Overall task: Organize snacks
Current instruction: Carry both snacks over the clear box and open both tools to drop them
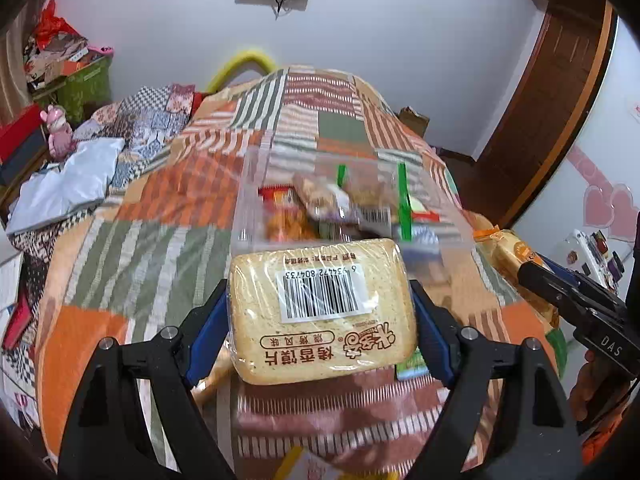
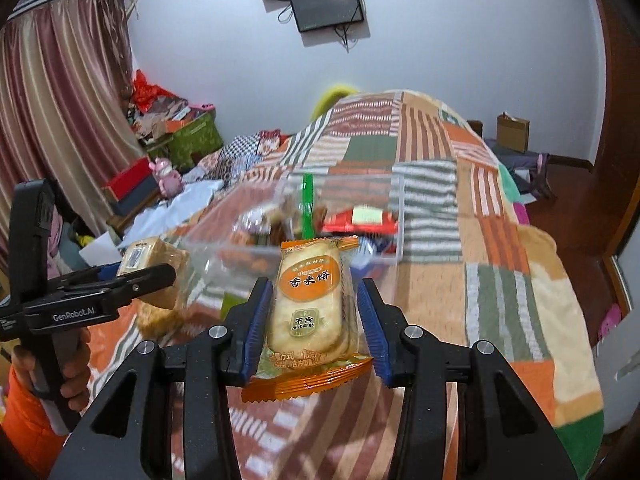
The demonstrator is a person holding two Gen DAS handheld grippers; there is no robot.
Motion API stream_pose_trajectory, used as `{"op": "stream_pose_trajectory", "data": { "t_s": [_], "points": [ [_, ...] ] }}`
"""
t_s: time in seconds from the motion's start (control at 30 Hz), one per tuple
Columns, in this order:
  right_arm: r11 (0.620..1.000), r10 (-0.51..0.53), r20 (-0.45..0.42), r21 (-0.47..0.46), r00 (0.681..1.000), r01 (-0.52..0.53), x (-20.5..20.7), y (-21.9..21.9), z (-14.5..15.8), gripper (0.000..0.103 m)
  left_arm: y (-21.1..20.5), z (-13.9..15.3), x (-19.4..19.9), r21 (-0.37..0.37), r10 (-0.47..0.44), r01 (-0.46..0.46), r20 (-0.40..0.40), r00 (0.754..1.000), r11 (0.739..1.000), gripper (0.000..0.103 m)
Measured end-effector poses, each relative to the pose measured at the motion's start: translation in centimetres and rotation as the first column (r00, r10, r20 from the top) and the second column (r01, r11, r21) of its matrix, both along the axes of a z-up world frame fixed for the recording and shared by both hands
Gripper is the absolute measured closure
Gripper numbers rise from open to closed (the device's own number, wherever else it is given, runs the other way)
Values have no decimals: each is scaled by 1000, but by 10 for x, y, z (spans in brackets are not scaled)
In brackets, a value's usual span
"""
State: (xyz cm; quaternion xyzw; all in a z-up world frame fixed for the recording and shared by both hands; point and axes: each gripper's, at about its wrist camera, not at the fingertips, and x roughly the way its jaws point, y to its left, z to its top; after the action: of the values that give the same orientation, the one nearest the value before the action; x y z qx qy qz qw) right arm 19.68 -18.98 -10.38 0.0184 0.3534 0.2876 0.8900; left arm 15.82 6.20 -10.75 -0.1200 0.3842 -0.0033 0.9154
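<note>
My left gripper [image 1: 320, 312] is shut on a tan toast-slice packet [image 1: 320, 308] with a barcode label, held above the bed just short of a clear plastic box [image 1: 256, 208] that holds several snack packets. My right gripper [image 2: 314, 316] is shut on an orange rice-cracker packet [image 2: 308, 312], held near the same clear box [image 2: 394, 216]. The left gripper with its packet [image 2: 156, 276] shows at the left of the right wrist view. The right gripper and its packet [image 1: 508, 252] show at the right of the left wrist view.
A patchwork blanket [image 1: 160, 216] in orange, green and brown covers the bed. A few loose packets [image 1: 410, 364] lie on it under my left gripper. Clutter, boxes and a pink toy [image 1: 60, 132] stand at the left. A wooden door [image 1: 560, 92] is at the right.
</note>
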Motion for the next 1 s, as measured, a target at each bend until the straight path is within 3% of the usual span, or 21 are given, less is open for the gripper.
{"op": "stream_pose_trajectory", "data": {
  "t_s": [0.37, 0.7, 0.87, 1.0],
  "points": [
    [999, -33, 19, 7, 999, 33, 48, 17, 3, 62, 10, -2, 60, 32, 15, -16, 13, 1000, 999, 21],
    [999, -35, -18, -12, 999, 35, 89, 38, -13, 62, 21, -18, 124, 29, 24, -23, -30, 999, 999, 21],
    [999, -31, -41, -34, 999, 29, 104, 48, -25, 62, 25, -28, 146, -1, 23, -23, -45, 999, 1000, 22],
    [998, -28, -62, -54, 998, 25, 113, 54, -35, 62, 24, -32, 156, 20, 32, -31, -45, 999, 999, 22]
  ]
}}
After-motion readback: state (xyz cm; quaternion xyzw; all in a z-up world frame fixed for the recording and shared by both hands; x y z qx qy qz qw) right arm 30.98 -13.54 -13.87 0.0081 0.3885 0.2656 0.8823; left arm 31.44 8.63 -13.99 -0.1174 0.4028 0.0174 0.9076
